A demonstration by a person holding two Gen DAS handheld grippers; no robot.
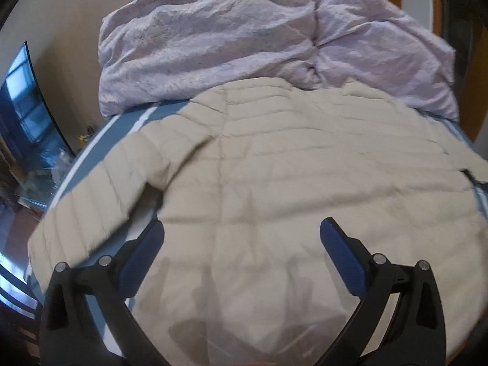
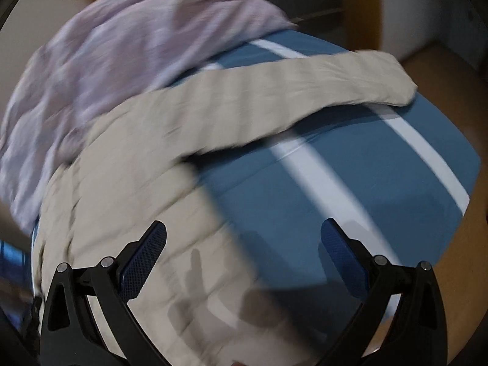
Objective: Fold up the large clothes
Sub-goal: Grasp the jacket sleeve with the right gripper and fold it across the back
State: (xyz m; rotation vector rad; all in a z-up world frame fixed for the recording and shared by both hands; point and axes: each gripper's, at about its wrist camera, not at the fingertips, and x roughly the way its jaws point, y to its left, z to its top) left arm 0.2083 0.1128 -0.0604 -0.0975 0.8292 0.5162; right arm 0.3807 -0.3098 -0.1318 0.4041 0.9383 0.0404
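Both grippers point(image 1: 242, 238) point(image 2: 243, 238) agape above jacket point(image 1: 274, 167)

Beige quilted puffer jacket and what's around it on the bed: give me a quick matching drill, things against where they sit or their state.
Things:
1. beige quilted puffer jacket
2. crumpled lilac duvet
3. blue bedsheet with white stripes
4. left gripper

Places or states:
A. heaped at the far end of the bed
B. open, holding nothing
C. spread flat, sleeves out
D. lies beneath the jacket

Pairs: 1-C, 2-A, 3-D, 4-B
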